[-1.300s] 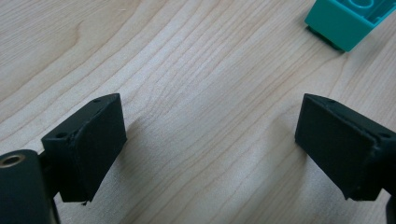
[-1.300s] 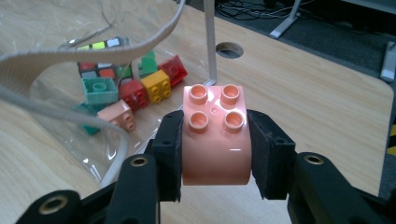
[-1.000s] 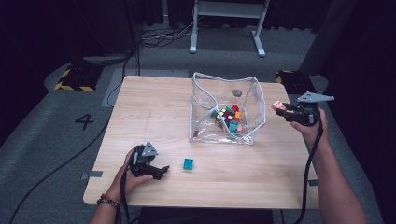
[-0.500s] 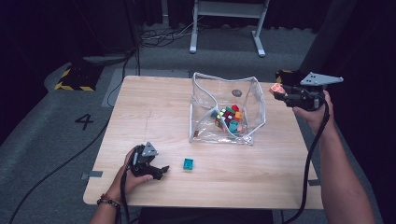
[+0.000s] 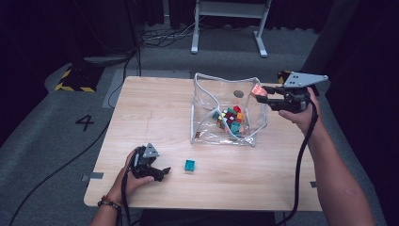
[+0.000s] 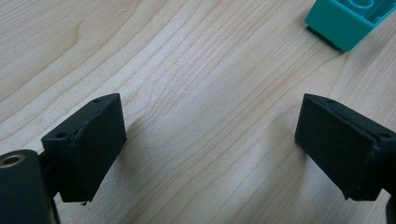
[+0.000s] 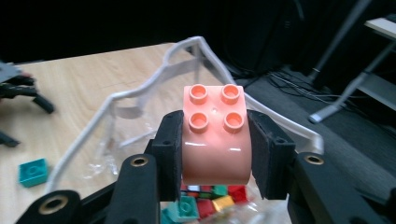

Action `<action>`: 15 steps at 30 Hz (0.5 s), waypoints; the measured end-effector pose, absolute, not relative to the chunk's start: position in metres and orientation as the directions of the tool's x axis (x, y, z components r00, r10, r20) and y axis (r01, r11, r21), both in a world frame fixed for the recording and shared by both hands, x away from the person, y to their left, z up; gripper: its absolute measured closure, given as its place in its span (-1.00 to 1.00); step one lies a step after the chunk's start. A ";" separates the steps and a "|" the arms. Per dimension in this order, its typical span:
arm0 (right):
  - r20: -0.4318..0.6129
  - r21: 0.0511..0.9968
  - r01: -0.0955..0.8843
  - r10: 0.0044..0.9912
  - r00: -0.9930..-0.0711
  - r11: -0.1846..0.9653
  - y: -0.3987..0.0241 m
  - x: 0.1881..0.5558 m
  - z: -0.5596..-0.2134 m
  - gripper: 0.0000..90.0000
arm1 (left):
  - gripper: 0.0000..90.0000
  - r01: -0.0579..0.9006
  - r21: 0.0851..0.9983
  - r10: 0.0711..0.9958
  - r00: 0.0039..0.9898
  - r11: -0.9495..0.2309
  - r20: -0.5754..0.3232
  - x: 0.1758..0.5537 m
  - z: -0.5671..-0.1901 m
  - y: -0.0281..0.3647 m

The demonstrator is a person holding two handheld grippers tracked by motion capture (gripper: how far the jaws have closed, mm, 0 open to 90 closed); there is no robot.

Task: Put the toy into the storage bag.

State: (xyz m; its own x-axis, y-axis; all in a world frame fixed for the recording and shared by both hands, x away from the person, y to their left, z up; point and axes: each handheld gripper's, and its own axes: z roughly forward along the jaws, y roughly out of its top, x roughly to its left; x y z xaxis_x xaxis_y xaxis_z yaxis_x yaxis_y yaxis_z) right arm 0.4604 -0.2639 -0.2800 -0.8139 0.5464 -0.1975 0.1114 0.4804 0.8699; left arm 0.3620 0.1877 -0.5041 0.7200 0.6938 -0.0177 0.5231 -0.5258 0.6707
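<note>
Wooden table [image 5: 155, 108]: right gripper [image 5: 260, 95] holds pink brick [image 5: 257, 90] above bag rim [image 5: 226, 78].

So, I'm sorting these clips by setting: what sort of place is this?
Most likely a lab or studio set up for recording, not a home. A bare wooden table stands on grey carpet with a taped "4" marking the floor, yellow-black hazard tape sits beside it, and cables trail past dark surroundings.
</note>
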 end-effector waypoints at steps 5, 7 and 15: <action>-0.217 0.843 0.093 0.493 -0.843 0.530 -0.242 0.463 -0.285 0.32 | -0.80 0.524 0.670 0.693 0.721 -0.526 -0.019 0.362 -0.504 0.188; -0.221 0.827 0.097 0.479 -0.850 0.553 -0.233 0.465 -0.288 0.32 | -0.80 0.524 0.670 0.693 0.721 -0.526 -0.019 0.362 -0.504 0.188; -0.221 0.782 0.116 0.446 -0.867 0.613 -0.205 0.478 -0.302 0.32 | -0.80 0.523 0.671 0.694 0.720 -0.526 -0.018 0.362 -0.504 0.188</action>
State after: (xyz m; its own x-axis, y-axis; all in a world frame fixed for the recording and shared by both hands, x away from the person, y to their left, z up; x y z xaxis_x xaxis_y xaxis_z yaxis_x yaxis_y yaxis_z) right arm 0.4780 -0.2052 -0.3015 -0.8671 0.4462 -0.2215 0.1155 0.6125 0.7820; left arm 0.3620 0.1877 -0.5041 0.7199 0.6939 -0.0180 0.5235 -0.5257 0.6705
